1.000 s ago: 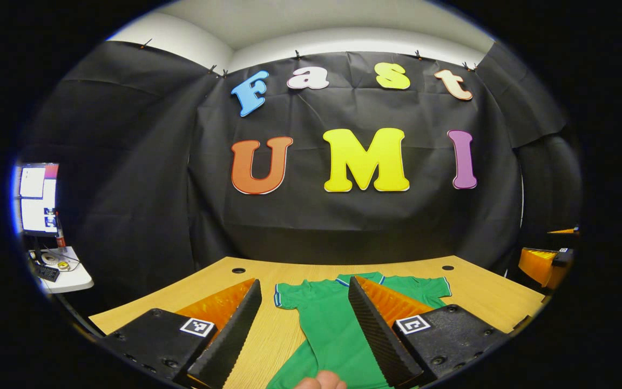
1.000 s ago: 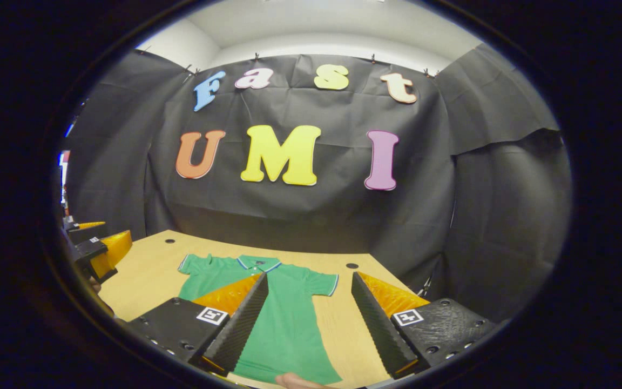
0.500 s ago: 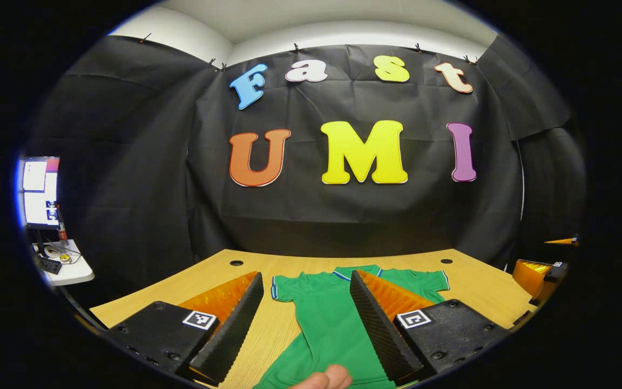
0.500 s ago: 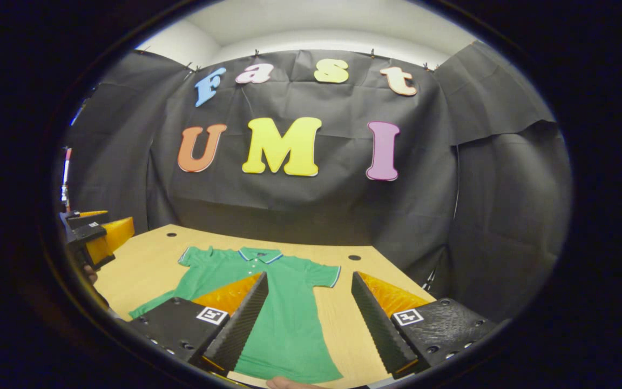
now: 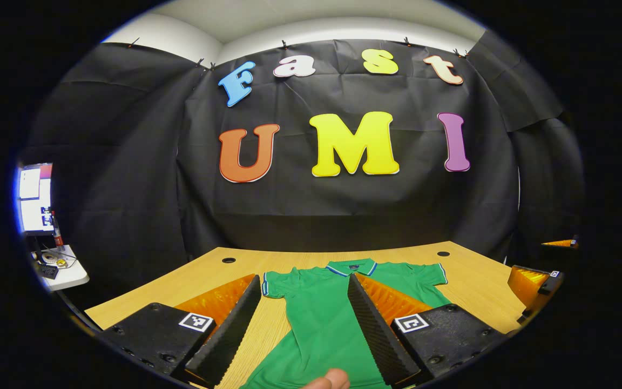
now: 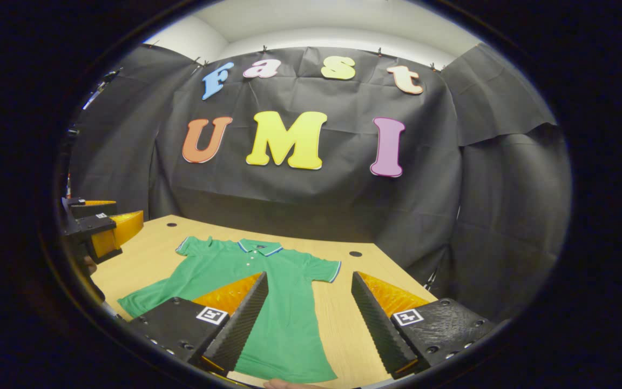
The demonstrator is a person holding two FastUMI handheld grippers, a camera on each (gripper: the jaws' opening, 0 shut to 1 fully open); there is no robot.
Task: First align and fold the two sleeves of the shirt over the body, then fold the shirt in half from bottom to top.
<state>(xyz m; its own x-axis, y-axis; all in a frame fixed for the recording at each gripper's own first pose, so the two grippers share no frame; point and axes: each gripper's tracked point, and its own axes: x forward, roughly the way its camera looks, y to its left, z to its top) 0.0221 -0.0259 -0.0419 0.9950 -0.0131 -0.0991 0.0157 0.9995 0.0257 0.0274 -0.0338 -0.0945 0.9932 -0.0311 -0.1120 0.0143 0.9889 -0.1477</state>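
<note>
On the wooden worktop [image 6: 343, 319] the green polo shirt [image 6: 268, 292] lies flat and face up, collar toward the booth wall, both short sleeves spread out to the sides, so I'd say nothing's folded yet and we're right at the start of the sleeve step. Left gripper [image 5: 304, 329] and right gripper [image 6: 306, 324] both hover above it, jaws wide and holding nothing. Next move probably calls for dropping each one onto a sleeve edge and pinching just the cloth.
</note>
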